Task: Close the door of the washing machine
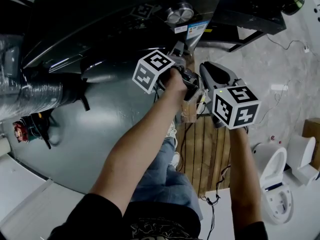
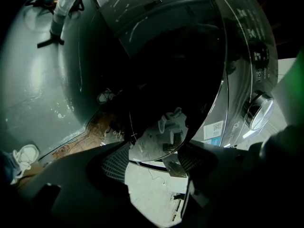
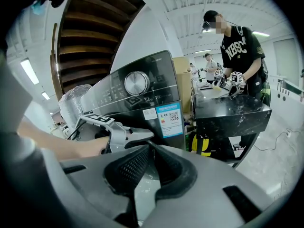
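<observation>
The dark washing machine (image 1: 125,14) fills the top of the head view, with a silver knob (image 1: 180,12) and a blue-and-white sticker (image 1: 197,29). In the left gripper view its round glossy door (image 2: 161,80) fills the frame, beside the control panel and knob (image 2: 259,110). My left gripper (image 2: 152,167) is open, and the door's lower rim lies just ahead of the gap between its pads. How far the door stands out from the machine cannot be told. My right gripper (image 3: 148,151) hangs just right of the left gripper (image 3: 118,134), shut on nothing.
A silver foil duct (image 1: 35,94) lies at the left on the grey-green floor (image 1: 75,144). A wooden pallet (image 1: 210,149) lies under my arms. White fixtures (image 1: 272,184) stand at the lower right. A person works at a black table (image 3: 232,110) behind the machine.
</observation>
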Demonstrator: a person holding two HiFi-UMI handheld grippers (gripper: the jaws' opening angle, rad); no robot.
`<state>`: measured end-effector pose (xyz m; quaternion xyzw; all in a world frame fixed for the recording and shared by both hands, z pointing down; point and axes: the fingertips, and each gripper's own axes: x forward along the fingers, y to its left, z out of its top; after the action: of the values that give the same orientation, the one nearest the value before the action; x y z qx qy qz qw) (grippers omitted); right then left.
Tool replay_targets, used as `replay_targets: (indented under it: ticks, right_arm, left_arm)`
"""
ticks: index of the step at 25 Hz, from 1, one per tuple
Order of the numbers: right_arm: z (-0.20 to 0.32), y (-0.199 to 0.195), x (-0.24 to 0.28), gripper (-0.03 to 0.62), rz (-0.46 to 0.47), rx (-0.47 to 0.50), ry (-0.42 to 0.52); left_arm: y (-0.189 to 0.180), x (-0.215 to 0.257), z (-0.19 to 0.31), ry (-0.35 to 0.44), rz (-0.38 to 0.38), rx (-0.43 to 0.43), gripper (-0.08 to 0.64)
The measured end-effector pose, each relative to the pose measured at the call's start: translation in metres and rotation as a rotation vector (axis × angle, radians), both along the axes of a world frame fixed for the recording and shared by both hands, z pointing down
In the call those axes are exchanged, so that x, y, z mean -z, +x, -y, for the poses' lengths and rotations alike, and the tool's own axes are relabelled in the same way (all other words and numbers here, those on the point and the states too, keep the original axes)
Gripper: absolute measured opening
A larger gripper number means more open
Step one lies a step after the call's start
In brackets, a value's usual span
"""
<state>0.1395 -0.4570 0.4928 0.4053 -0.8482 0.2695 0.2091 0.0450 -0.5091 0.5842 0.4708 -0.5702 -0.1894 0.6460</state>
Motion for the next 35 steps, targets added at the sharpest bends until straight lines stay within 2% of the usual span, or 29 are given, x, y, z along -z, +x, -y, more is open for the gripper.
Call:
replay_targets:
  ticks: [17, 21, 28, 35]
  right_arm:
    - [0.005, 0.004, 0.009, 0.025, 0.0, -0.038, 0.012]
    - [0.003, 0.001, 0.015, 0.025, 0.003, -0.044, 0.019]
    - [-0.012, 0.001, 0.035, 0.025, 0.0, -0.048, 0.037]
    - [-0.046, 0.001, 0.069, 0.025, 0.0, -0.047, 0.078]
  left_arm:
    - [0.002, -0.002, 0.01, 0.015, -0.026, 0.003, 0.331]
    - [0.01, 0.0, 0.003, 0.026, -0.006, -0.047, 0.304]
    - [0.022, 0.023, -0.022, 0.059, 0.033, -0.149, 0.304]
    - [0.007, 0.067, -0.061, 0.112, 0.087, -0.162, 0.304]
